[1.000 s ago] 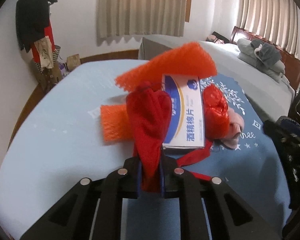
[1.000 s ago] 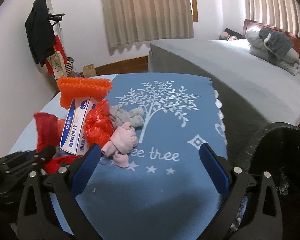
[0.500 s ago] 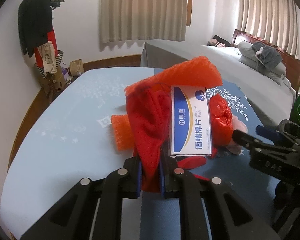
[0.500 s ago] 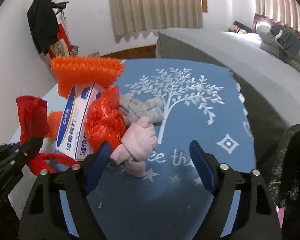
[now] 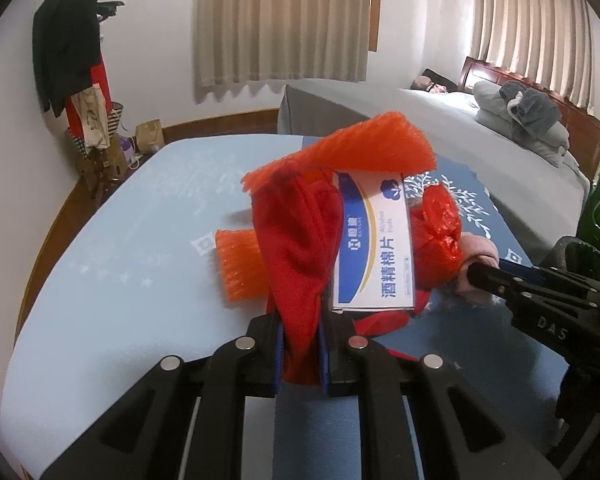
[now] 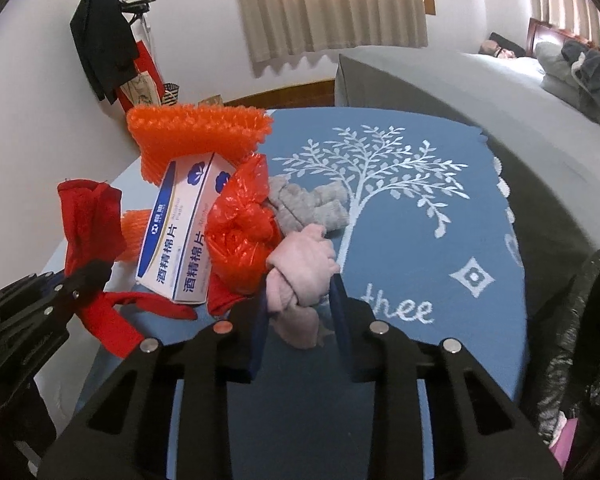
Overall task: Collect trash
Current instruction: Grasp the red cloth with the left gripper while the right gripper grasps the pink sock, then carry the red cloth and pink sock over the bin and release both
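Observation:
My left gripper (image 5: 302, 320) is shut on a red cloth (image 5: 300, 240) that stands up from its jaws. Beside the cloth a blue-and-white alcohol-pad box (image 5: 374, 252) leans under an orange foam net (image 5: 352, 152). A crumpled red plastic bag (image 6: 240, 232) sits to the right of the box, with a grey cloth (image 6: 312, 204) behind it. My right gripper (image 6: 300, 300) is closing its jaws around a knotted pink cloth (image 6: 304, 264), and the pads touch both of its sides. The left gripper (image 6: 88, 272) with the red cloth (image 6: 88, 220) shows at the left of the right wrist view.
The pile lies on a blue mat with a white tree print (image 6: 420, 240) over a light blue cover (image 5: 120, 260). A black trash bag (image 6: 580, 340) gapes at the right. A grey bed (image 6: 500, 92) lies beyond it. A coat rack (image 5: 72, 52) stands by the far left wall.
My right gripper came forward and down onto the pile, and its wide-open jaws closed around the pink cloth. The left gripper kept still, holding the red cloth.

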A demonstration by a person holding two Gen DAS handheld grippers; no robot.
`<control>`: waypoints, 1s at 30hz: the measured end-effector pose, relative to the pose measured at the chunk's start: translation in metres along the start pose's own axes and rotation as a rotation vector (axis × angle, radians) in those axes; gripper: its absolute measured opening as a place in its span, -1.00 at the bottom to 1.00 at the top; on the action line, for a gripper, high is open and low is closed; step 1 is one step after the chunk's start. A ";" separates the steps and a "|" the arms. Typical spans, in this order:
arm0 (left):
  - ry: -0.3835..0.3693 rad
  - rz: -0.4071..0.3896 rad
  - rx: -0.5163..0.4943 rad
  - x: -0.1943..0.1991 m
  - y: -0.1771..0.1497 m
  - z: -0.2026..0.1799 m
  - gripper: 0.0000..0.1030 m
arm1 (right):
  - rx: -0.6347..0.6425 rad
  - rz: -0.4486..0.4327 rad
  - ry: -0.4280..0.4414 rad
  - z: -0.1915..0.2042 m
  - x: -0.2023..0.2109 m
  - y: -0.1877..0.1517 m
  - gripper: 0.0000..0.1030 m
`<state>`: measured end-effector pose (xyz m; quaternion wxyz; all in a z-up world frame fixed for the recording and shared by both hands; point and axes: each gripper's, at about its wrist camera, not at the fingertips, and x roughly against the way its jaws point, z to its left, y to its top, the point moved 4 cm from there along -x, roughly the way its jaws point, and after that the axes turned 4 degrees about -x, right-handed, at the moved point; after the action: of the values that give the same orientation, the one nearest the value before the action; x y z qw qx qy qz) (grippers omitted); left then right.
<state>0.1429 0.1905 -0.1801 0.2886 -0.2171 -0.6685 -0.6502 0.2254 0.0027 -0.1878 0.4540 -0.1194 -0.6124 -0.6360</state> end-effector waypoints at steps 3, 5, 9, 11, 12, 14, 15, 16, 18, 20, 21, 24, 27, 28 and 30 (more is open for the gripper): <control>-0.005 -0.012 -0.005 0.005 0.002 -0.004 -0.74 | -0.009 -0.014 -0.004 -0.006 0.011 0.000 -0.47; -0.012 -0.019 -0.010 0.008 0.004 -0.008 -0.74 | -0.017 -0.025 -0.005 -0.010 0.018 -0.001 -0.47; -0.036 -0.027 -0.019 0.014 0.007 -0.016 -0.74 | -0.022 -0.049 -0.007 -0.015 0.033 0.000 -0.47; -0.046 -0.032 -0.027 0.017 0.009 -0.022 -0.74 | -0.025 -0.062 -0.009 -0.018 0.042 0.001 -0.47; -0.051 -0.034 -0.030 0.018 0.010 -0.023 -0.74 | -0.028 -0.067 -0.008 -0.020 0.045 0.002 -0.47; -0.061 -0.039 -0.038 0.020 0.012 -0.028 -0.74 | -0.032 -0.078 -0.008 -0.023 0.053 0.003 -0.47; -0.066 -0.043 -0.044 0.021 0.013 -0.032 -0.74 | -0.034 -0.084 -0.008 -0.024 0.057 0.004 -0.47; -0.072 -0.046 -0.049 0.023 0.014 -0.035 -0.74 | -0.034 -0.089 -0.008 -0.023 0.059 0.004 -0.47; -0.082 -0.050 -0.054 0.025 0.016 -0.040 -0.74 | -0.036 -0.101 -0.009 -0.024 0.067 0.005 -0.47; -0.091 -0.054 -0.060 0.027 0.018 -0.045 -0.74 | -0.037 -0.112 -0.012 -0.026 0.073 0.007 -0.47; -0.094 -0.057 -0.063 0.028 0.019 -0.046 -0.74 | -0.039 -0.117 -0.013 -0.027 0.076 0.008 -0.47; -0.105 -0.065 -0.071 0.031 0.020 -0.053 -0.74 | -0.046 -0.130 -0.019 -0.031 0.084 0.009 -0.47; -0.114 -0.072 -0.077 0.034 0.023 -0.059 -0.74 | -0.051 -0.141 -0.024 -0.036 0.092 0.010 -0.47; -0.116 -0.074 -0.079 0.034 0.023 -0.061 -0.74 | -0.053 -0.144 -0.026 -0.038 0.094 0.010 -0.47; -0.122 -0.079 -0.083 0.036 0.025 -0.065 -0.74 | -0.058 -0.152 -0.031 -0.041 0.100 0.011 -0.47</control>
<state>0.1400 0.1240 -0.1381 0.2124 -0.2415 -0.6652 -0.6739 0.1942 -0.0749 -0.1191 0.3911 -0.0954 -0.6079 -0.6844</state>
